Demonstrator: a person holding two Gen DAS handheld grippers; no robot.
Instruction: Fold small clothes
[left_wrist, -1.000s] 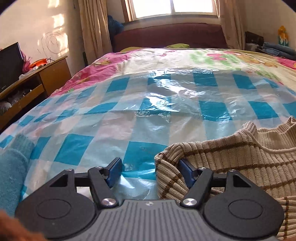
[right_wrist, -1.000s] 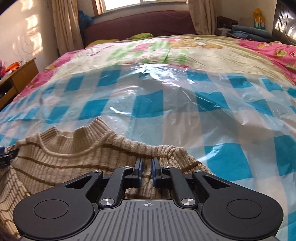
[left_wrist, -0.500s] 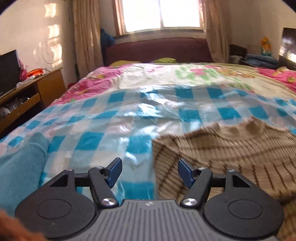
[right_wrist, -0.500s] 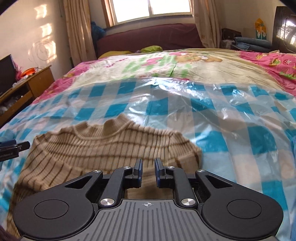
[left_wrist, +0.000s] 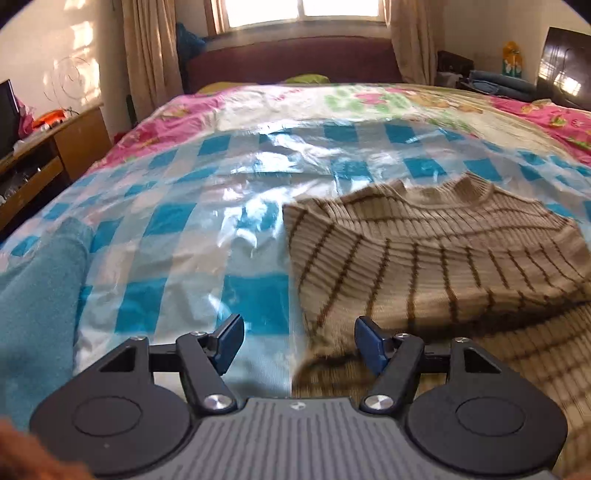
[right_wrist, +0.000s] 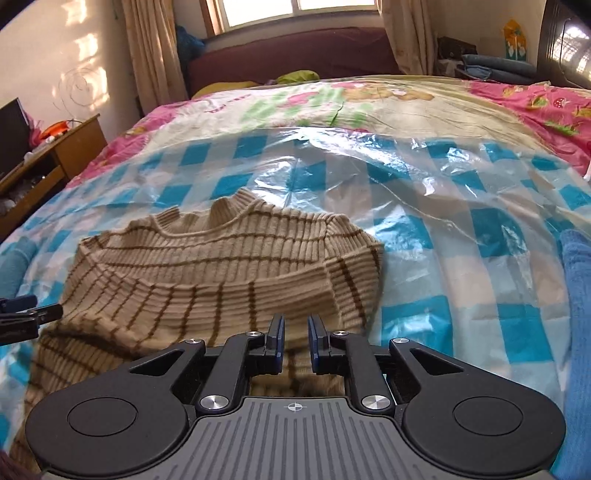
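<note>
Far left, a teal garment (left_wrist: 33, 295) waits unfolded on the bed (left_wrist: 184, 229). The left hand-held gripper (left_wrist: 299, 343) hangs wide apart, empty, at the striped sweater (right_wrist: 221, 273) edge. Sleeves look folded in; the body fold remains. The right hand-held gripper (right_wrist: 295, 345) hovers above it, nearly together, gripping nothing. A blue garment (right_wrist: 576, 314) waits right.

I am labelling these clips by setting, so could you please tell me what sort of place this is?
Very likely a home bedroom: a bed with a floral quilt and dark red headboard, a curtained window, and a wooden desk alongside. A striped knit sweater lies on the bed.
</note>
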